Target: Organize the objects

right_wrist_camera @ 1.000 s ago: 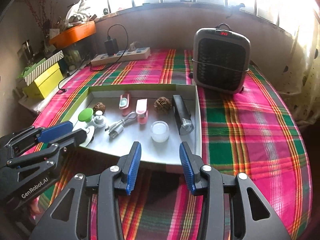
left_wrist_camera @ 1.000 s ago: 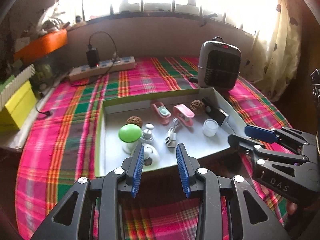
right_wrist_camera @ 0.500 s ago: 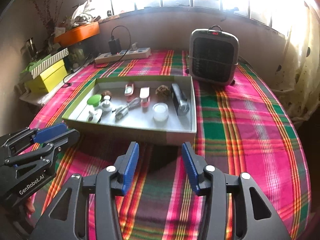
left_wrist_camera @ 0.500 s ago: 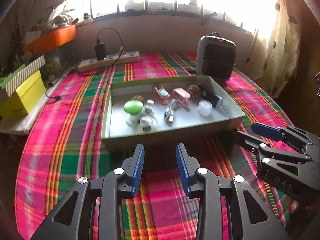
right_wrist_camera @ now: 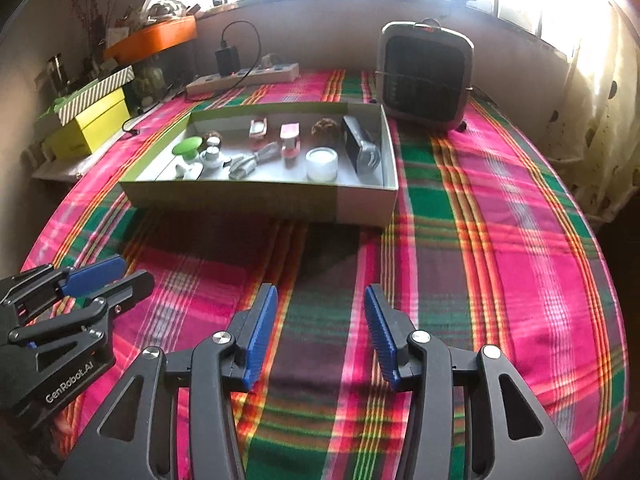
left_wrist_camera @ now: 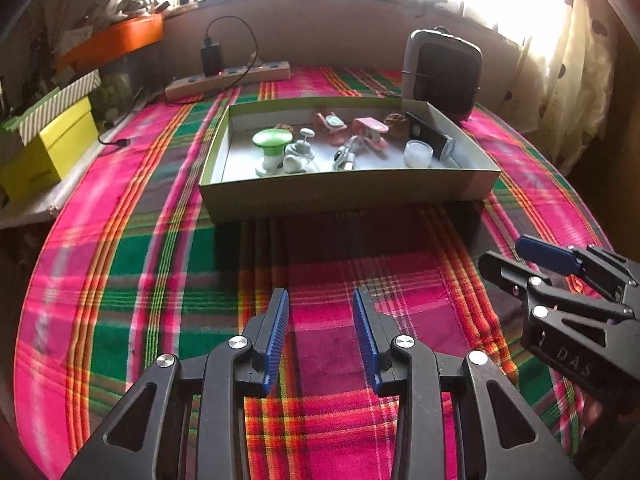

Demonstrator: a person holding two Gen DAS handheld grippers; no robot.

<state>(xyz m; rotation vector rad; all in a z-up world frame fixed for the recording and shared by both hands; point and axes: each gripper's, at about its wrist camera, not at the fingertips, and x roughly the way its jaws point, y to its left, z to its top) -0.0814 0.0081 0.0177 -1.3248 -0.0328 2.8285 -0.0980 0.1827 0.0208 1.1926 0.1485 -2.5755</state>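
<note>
A shallow green-rimmed box sits mid-table on the plaid cloth. In it lie a green-capped piece, two pink clips, a cable, a white cup, walnut-like balls and a black device. My left gripper is open and empty over the cloth, well short of the box. My right gripper is open and empty, also short of it.
A grey heater stands behind the box at right. A power strip with a charger lies at the back. A yellow box and an orange tray sit at left. A curtain hangs at right.
Both grippers have drawn back from the box toward the near table edge. They stay open and empty. The box and its contents have not moved.
</note>
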